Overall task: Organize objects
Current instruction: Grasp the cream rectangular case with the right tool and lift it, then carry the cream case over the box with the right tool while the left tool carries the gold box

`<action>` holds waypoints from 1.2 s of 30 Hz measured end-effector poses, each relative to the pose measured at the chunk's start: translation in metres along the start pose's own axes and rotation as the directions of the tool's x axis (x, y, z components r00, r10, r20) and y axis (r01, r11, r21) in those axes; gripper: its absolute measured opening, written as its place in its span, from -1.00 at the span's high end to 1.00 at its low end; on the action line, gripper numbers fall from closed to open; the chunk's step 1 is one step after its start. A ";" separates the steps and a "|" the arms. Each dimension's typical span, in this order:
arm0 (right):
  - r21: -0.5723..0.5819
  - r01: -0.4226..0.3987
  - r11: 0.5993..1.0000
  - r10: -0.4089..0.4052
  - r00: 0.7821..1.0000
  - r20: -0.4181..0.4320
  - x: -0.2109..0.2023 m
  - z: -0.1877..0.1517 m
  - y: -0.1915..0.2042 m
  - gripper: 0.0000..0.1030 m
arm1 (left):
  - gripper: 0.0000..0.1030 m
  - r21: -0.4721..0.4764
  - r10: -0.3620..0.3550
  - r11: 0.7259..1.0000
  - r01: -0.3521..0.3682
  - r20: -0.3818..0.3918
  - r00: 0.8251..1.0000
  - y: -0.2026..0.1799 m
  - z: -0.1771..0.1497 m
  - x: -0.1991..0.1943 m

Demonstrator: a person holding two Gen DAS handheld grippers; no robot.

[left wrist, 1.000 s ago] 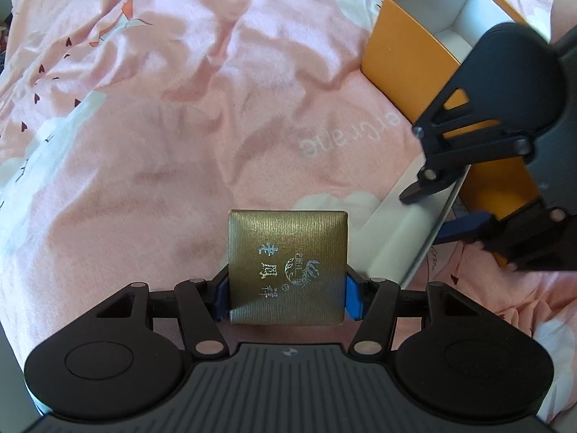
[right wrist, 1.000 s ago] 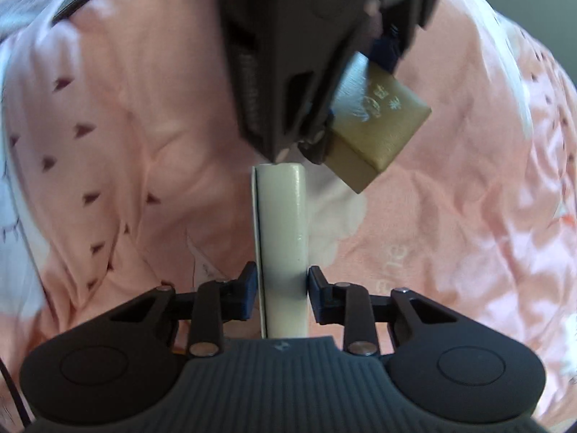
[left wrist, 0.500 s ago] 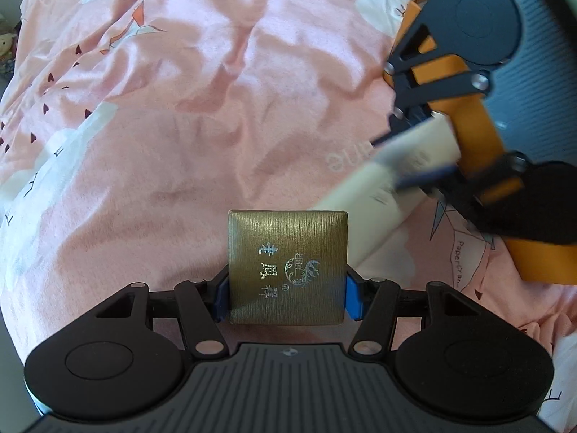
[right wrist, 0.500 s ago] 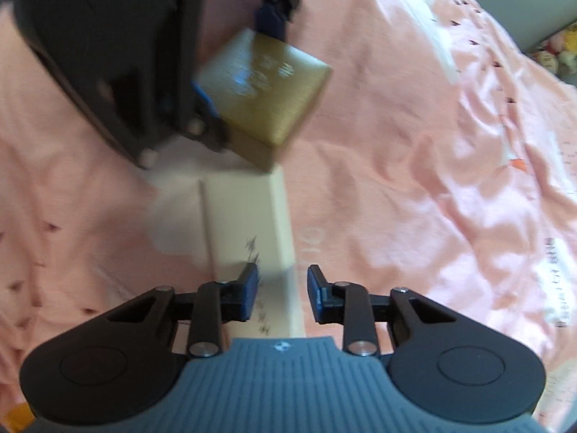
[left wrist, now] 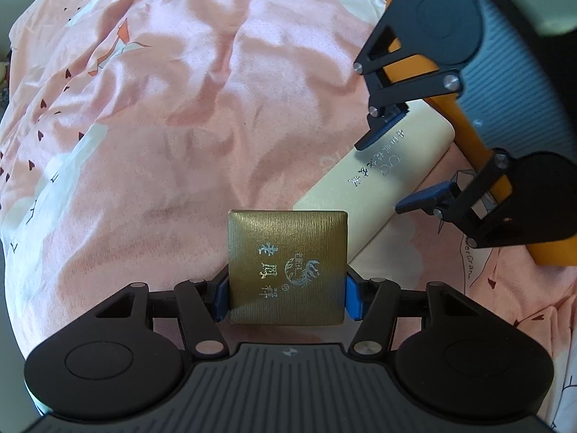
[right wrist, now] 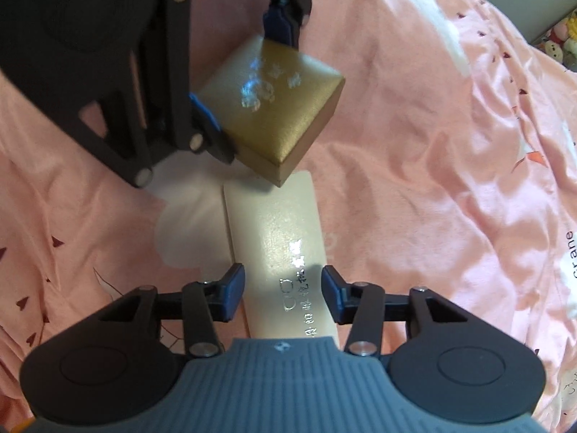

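Left wrist view: my left claw (left wrist: 286, 297) is clamped on a small square gold box (left wrist: 287, 267), its blue pads pressed against the box's two sides, the lid with silver lettering facing the camera. The box hangs above a pink patterned bedspread (left wrist: 151, 115) that covers a bed. To the right of the gold box, a long cream box (left wrist: 382, 176) lies flat on the bedspread, slanting up to the right. My right claw (left wrist: 391, 169) straddles its far end with the jaws apart; its jaws have just been opening, and the cream box sits between them without either pad pressing on it. Behind that claw I can see an orange box (left wrist: 479, 158), mostly hidden.

Right wrist view: the gold box (right wrist: 270, 122) hangs at upper left in the left claw (right wrist: 238, 83), just over the far end of the cream box (right wrist: 281, 252), which runs down the middle to the right claw (right wrist: 281, 296). Small gaps show on both sides between the blue pads and the cream box, so I judge it released and resting on the bed.

To do this step well, I would lift the right claw straight off without dragging the cream box on the soft cover. I would then bring the gold box down level and open only once it rests, since the rumpled bedspread could tip it. Whether it belongs beside the cream box or in the orange box, I cannot tell.
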State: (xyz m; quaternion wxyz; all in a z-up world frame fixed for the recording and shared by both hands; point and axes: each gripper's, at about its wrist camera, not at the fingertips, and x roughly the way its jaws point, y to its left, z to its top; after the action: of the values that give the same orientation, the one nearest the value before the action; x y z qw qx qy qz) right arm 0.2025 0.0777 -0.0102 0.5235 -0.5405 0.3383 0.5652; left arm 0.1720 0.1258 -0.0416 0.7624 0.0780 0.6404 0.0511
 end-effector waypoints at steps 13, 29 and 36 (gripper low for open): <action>0.023 -0.023 0.999 0.023 1.000 -0.008 0.020 -0.001 0.003 -0.28 | -0.30 0.040 -0.008 0.999 0.008 0.012 1.000 -0.001 -0.001 0.003; -0.114 0.118 0.986 -0.108 0.990 0.090 -0.051 0.001 0.046 -0.24 | -0.30 0.051 0.014 0.999 -0.020 0.113 0.993 -0.007 -0.012 -0.043; -0.145 0.226 0.963 -0.207 0.969 0.133 -0.104 0.001 0.060 -0.24 | -0.30 0.078 0.033 0.996 -0.051 0.211 0.977 -0.018 -0.014 -0.092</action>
State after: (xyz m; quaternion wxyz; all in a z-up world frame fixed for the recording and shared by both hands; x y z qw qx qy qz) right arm 0.1311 0.0422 0.0792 0.5563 -0.5802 0.1999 0.5603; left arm 0.1421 0.0920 0.0420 0.8203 0.1281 0.5564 0.0319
